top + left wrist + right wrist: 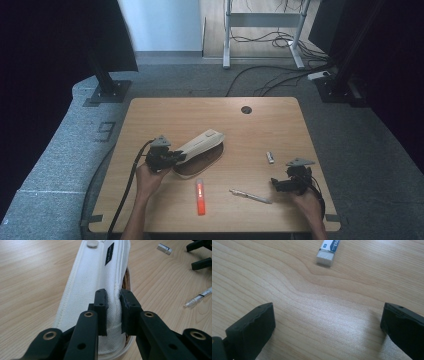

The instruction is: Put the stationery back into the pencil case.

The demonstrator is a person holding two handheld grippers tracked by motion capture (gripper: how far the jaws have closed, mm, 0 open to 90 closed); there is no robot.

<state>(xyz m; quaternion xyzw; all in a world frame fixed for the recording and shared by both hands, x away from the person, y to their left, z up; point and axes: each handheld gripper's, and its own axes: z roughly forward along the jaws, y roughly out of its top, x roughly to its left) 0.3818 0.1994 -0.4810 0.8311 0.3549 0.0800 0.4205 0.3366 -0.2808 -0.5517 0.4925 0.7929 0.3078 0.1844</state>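
On the left half of the table (150,115) our left gripper (167,158) has its jaws pinched on the lifted flap of the white pencil case (199,145), which lies slantwise near the middle, its brown inside showing under the raised edge. We judge the step in hand to be holding the case open for filling, so we should keep the pinch firm on the fabric seam and hold the flap high enough to leave a clear mouth, without dragging the case toward the near edge. Further right, close to the near edge, lie the orange marker (200,197) and then the clear pen (249,195); the eraser (270,157) sits toward the right edge, just beyond our right gripper (280,185), whose jaws stand wide apart with nothing between them, low over bare wood. The left gripper view shows what the high view cannot: the pads (101,307) bite the cloth right beside the zip line, and the case carries a small black label (109,253). The right gripper view shows the eraser (328,251) lying ahead of the open jaws, in its printed sleeve.
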